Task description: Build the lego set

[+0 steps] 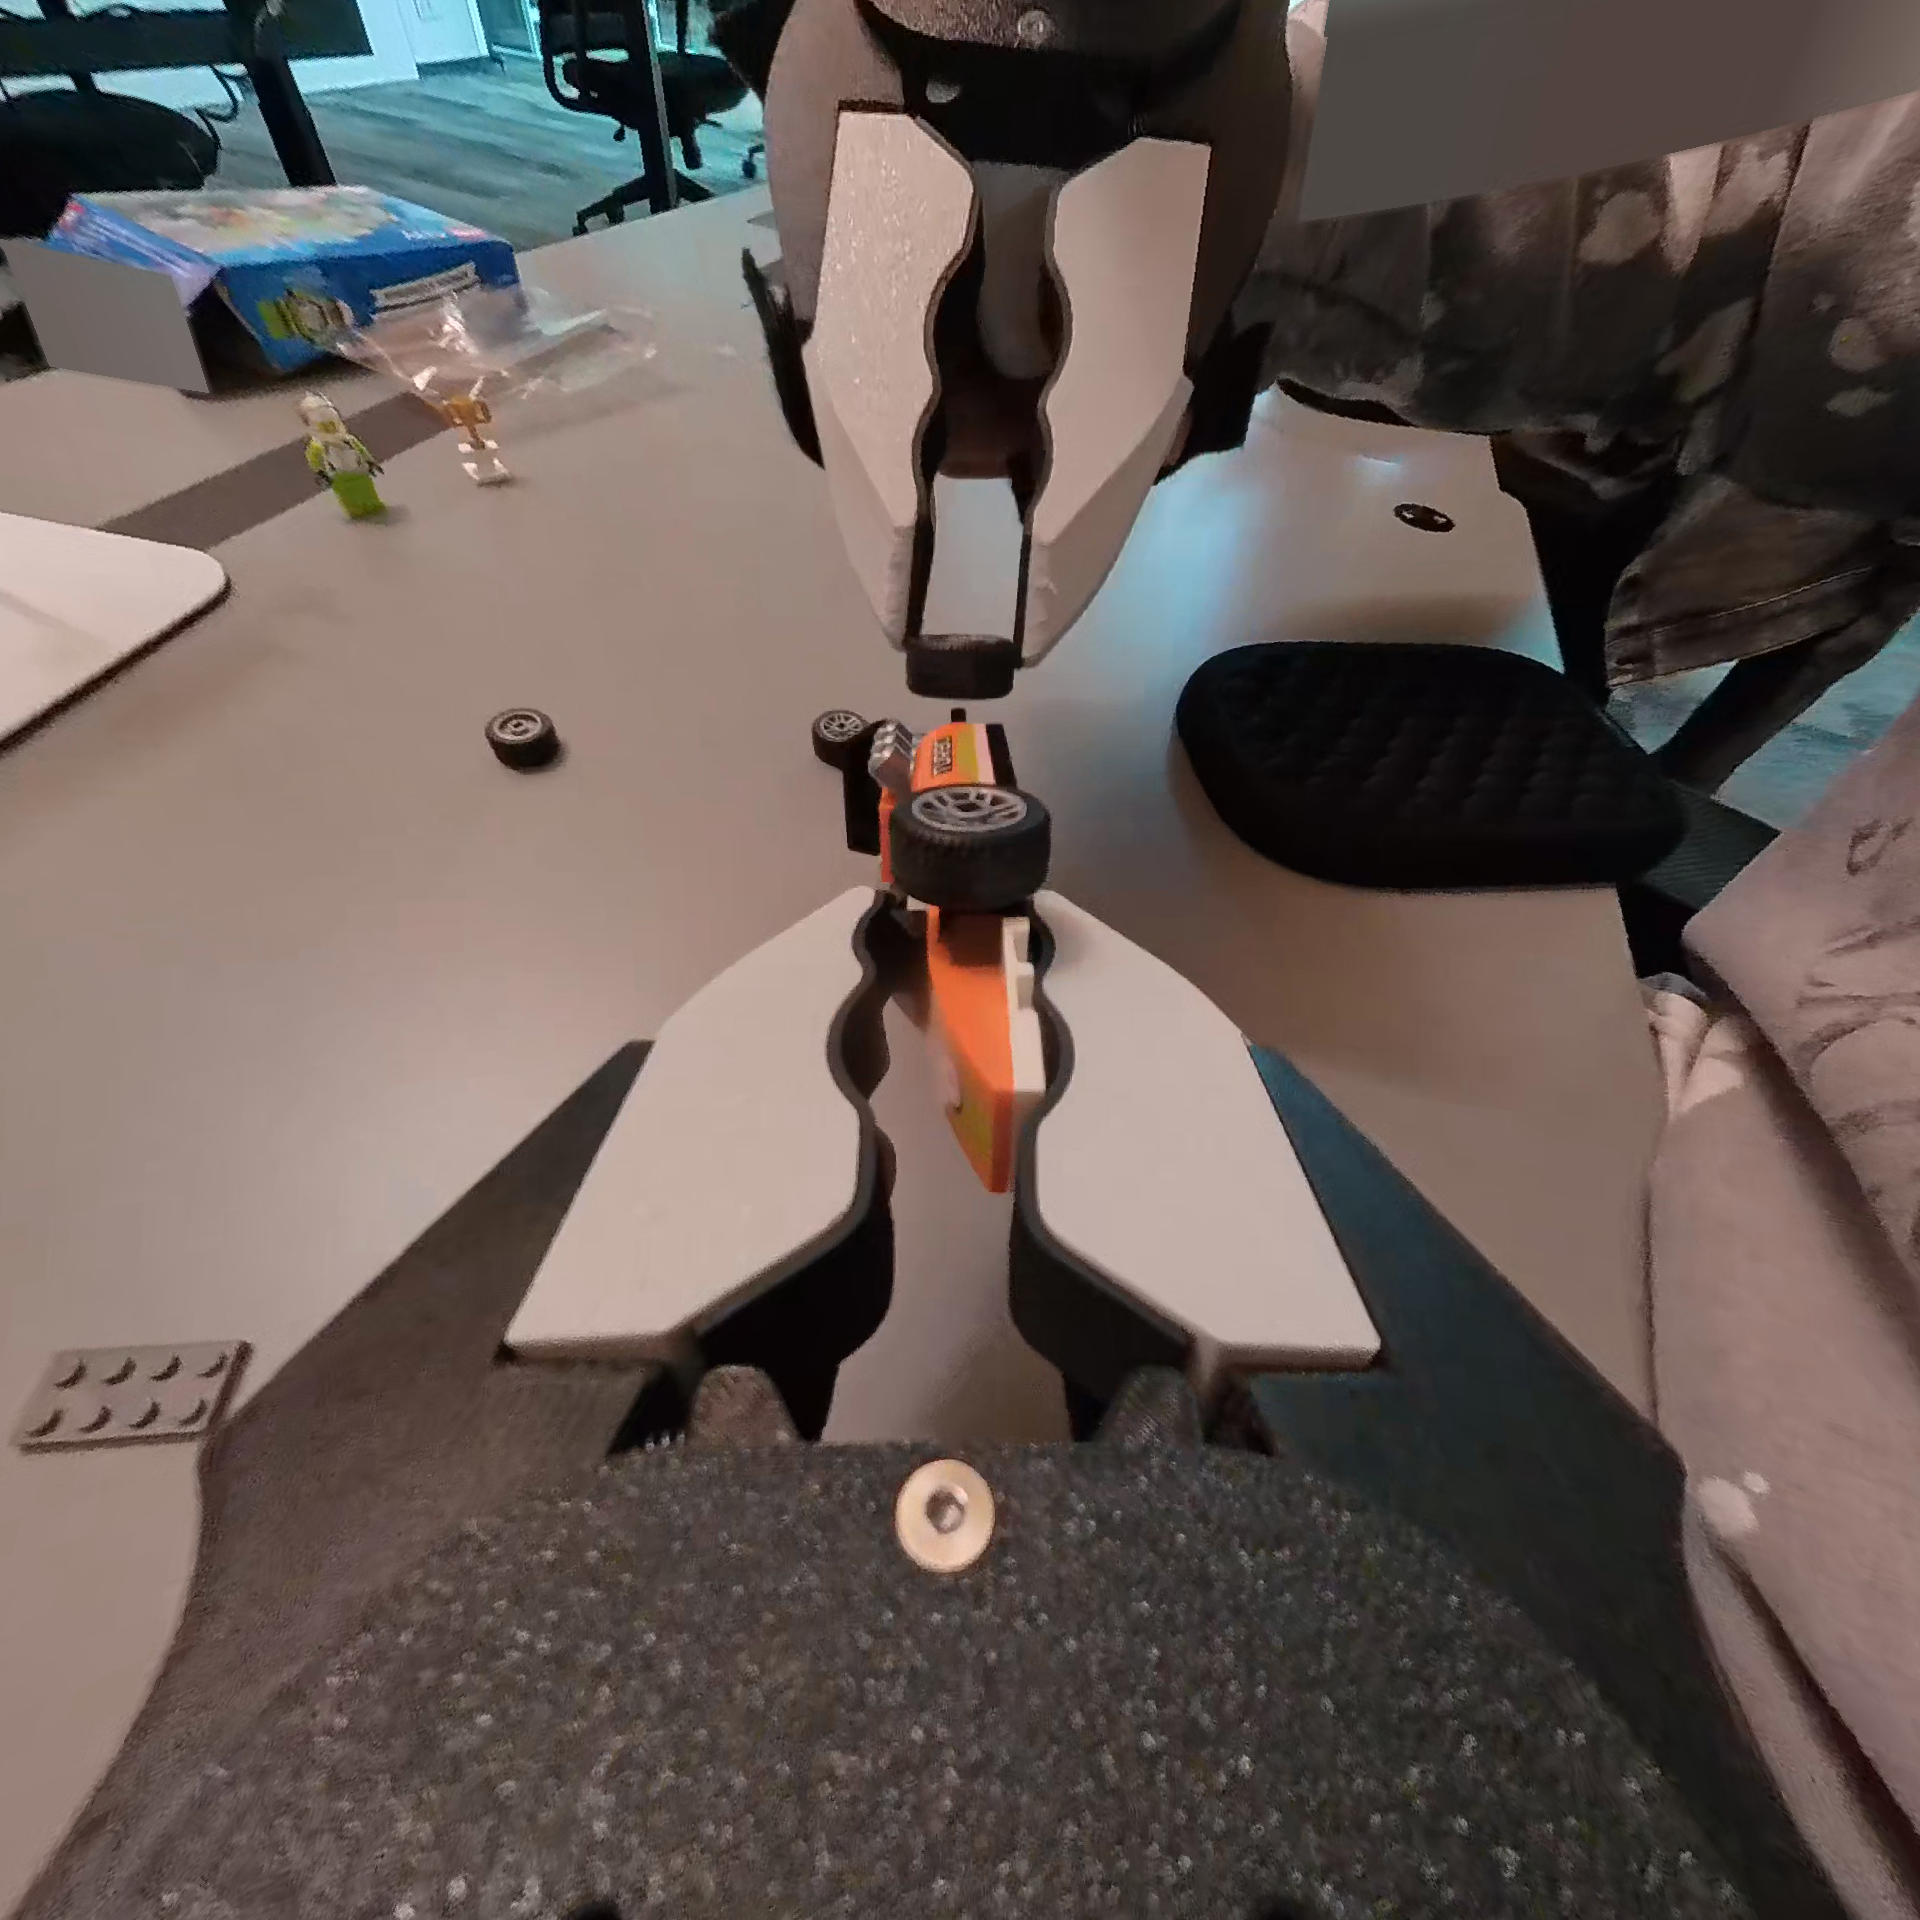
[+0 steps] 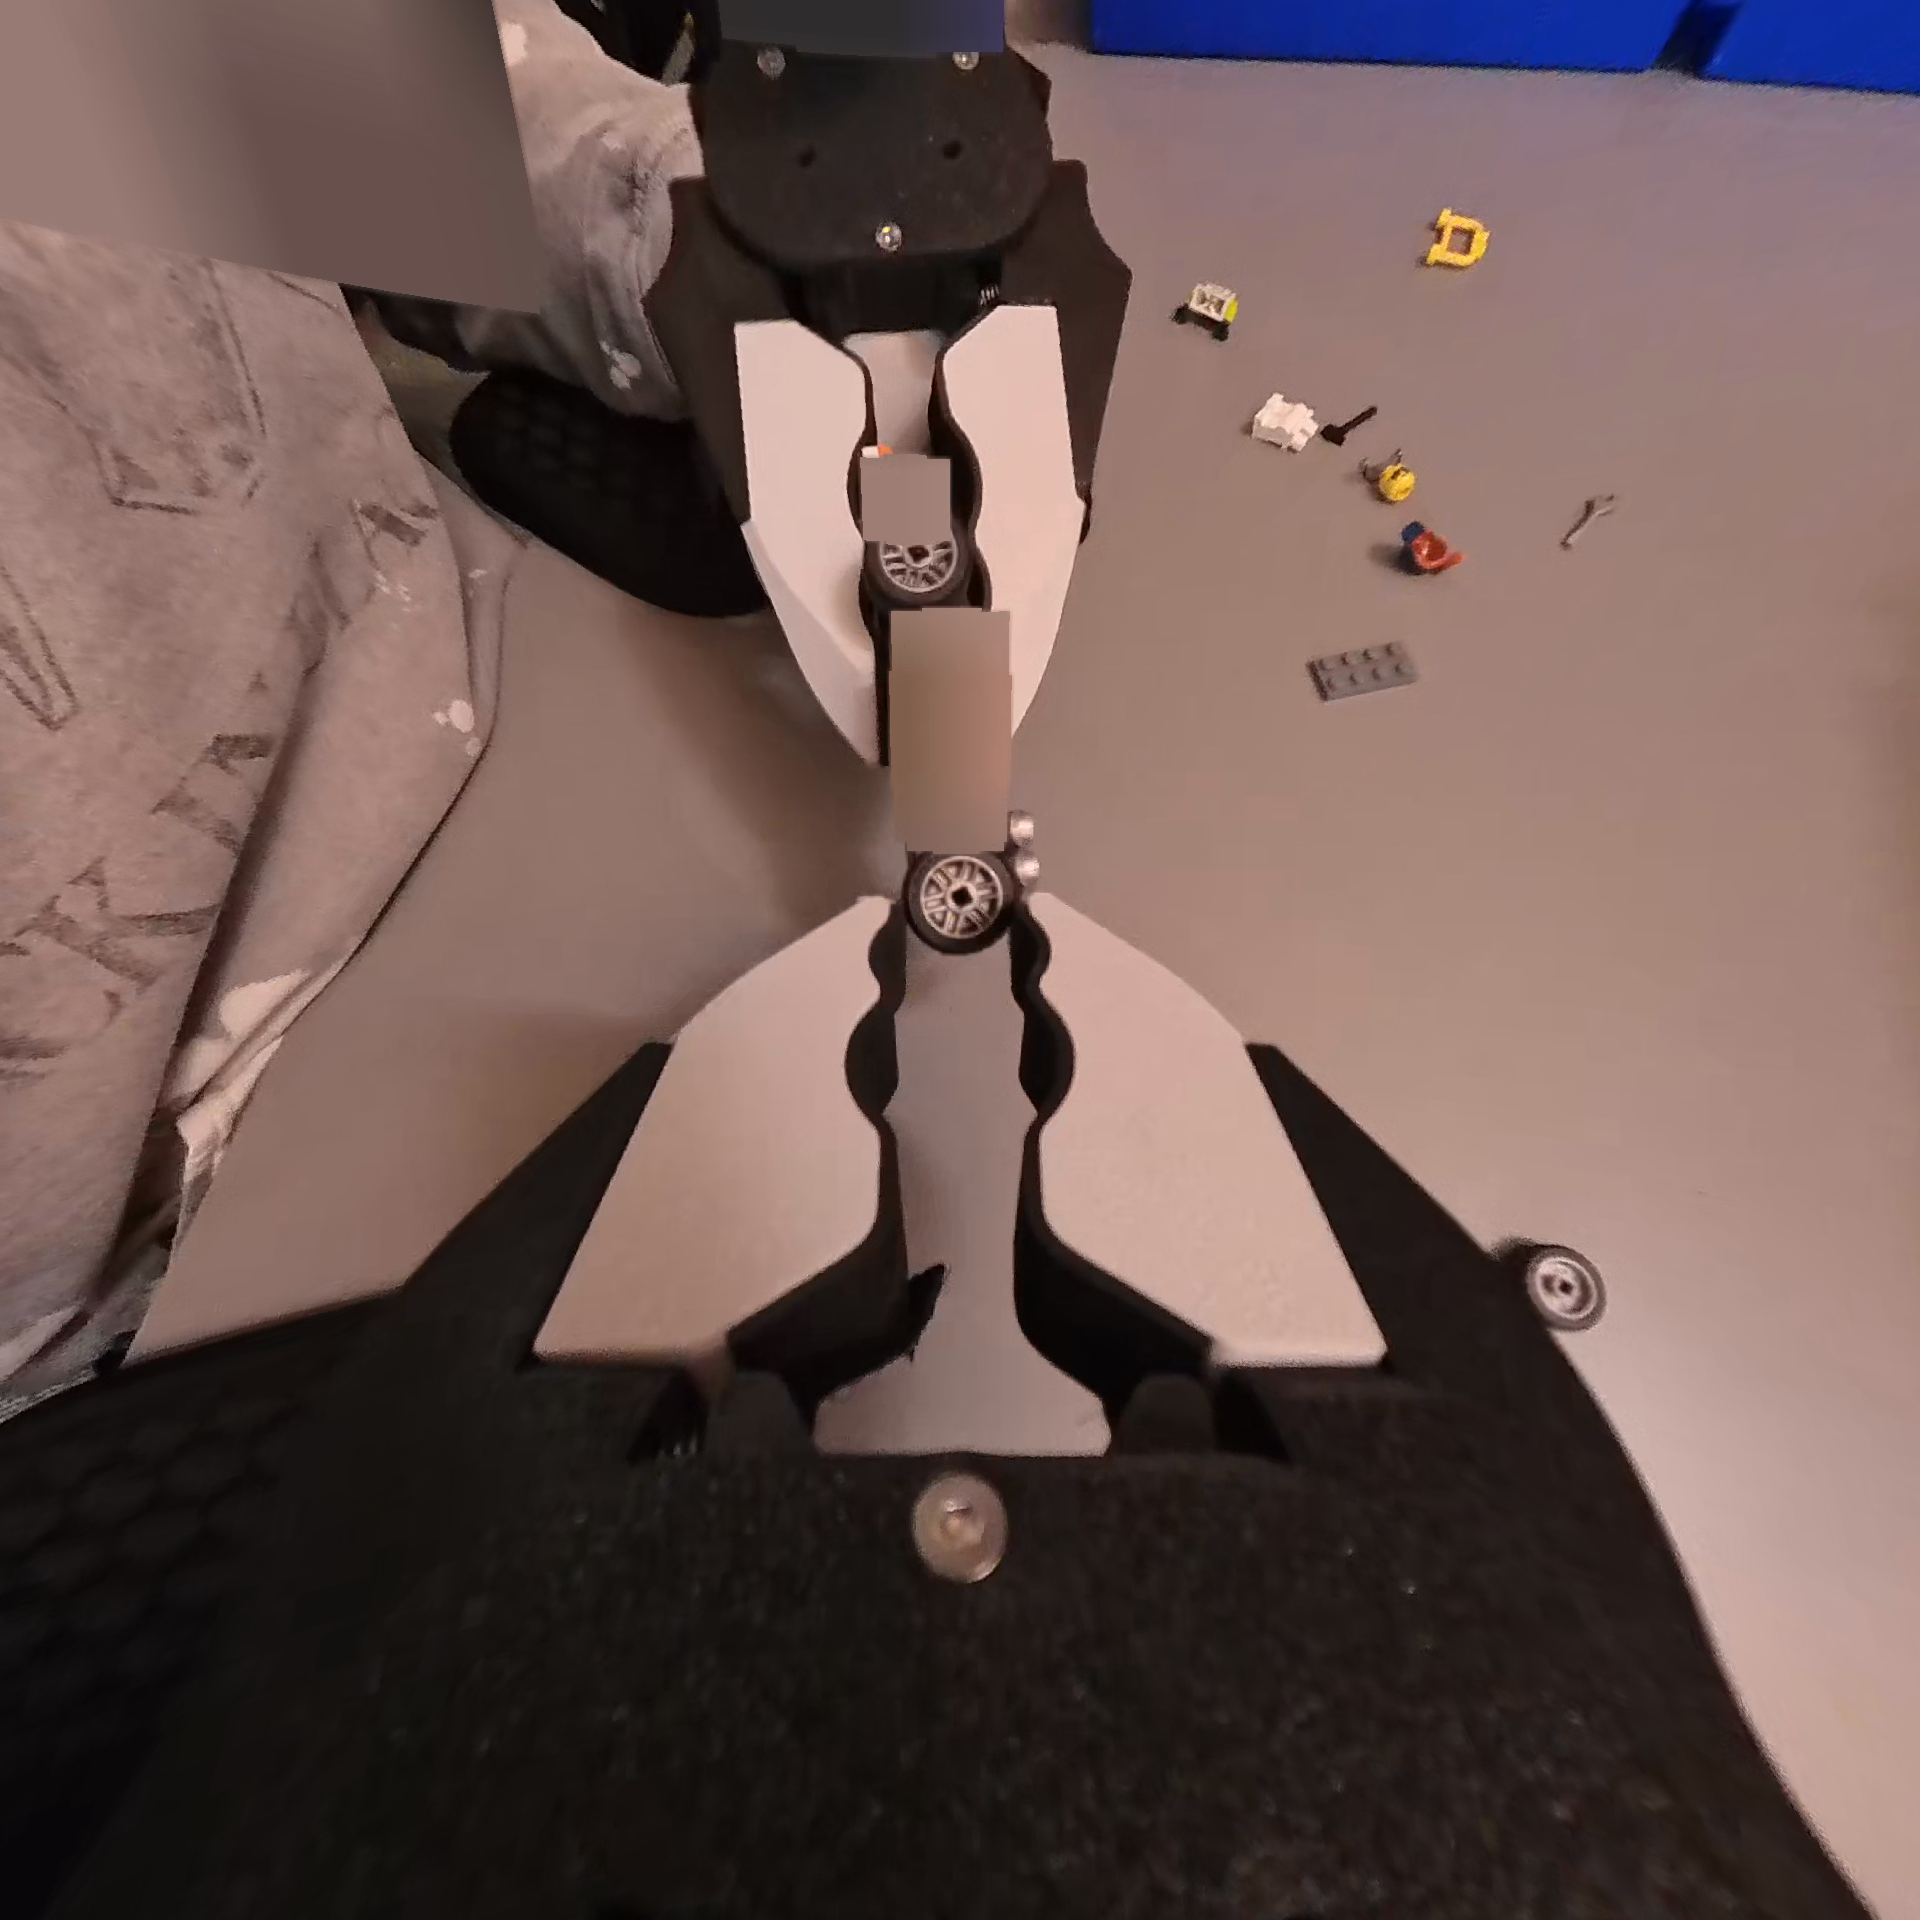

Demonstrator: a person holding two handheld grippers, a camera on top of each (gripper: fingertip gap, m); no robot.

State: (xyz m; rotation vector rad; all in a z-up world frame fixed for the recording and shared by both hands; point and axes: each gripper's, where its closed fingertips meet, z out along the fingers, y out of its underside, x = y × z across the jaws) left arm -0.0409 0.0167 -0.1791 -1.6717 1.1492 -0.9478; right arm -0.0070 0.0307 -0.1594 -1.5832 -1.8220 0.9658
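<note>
Left tool [image 1: 951, 935] clamping orange car [image 1: 971, 1029], nose hidden, right tool [image 2: 956, 920] pinching wheel [image 2: 958, 900]

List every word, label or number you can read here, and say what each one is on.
Blue box: printed writing, too small and blurred to read.
Orange car, held in the left gripper: a side sticker with lettering, which I do not quote.
Wheel in the right gripper: no writing visible.
</note>
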